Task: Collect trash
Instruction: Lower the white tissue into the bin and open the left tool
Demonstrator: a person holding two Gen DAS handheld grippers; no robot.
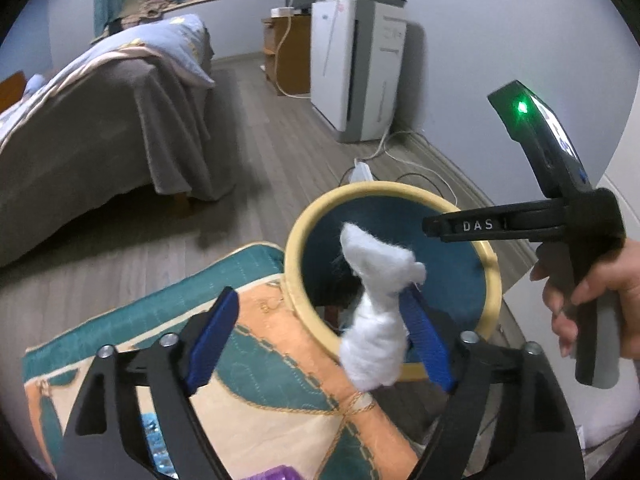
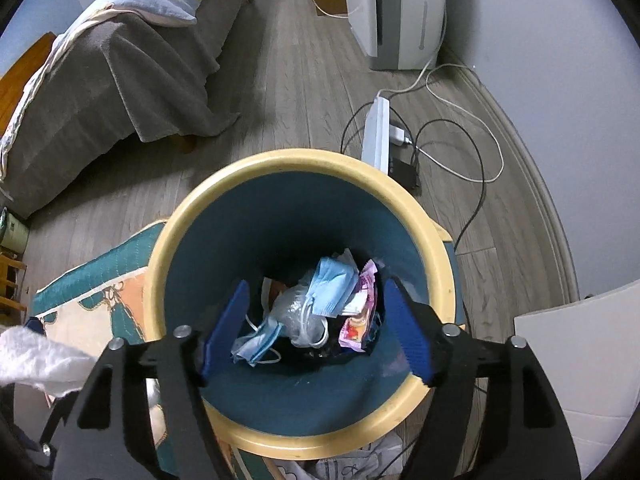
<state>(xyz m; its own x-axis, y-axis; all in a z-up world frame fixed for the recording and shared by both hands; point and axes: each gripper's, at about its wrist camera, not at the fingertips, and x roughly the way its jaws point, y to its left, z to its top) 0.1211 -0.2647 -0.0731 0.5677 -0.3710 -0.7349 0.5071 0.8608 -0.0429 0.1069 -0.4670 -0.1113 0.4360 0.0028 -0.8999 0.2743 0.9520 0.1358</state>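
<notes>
Two blue-padded grippers (image 1: 320, 336) (image 2: 316, 332) stood spread over the yellow-rimmed teal bin (image 2: 440, 240) — white crumpled tissue (image 1: 376, 320) upright, clinging to the left's right pad

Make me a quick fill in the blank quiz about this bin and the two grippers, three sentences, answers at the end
1. The trash bin has a yellow rim and a ____ interior.
2. The white tissue wad clings to one ____ pad of the open left gripper.
3. Among the trash under the right gripper lies a light blue face ____.

Answers: teal; blue; mask
</notes>
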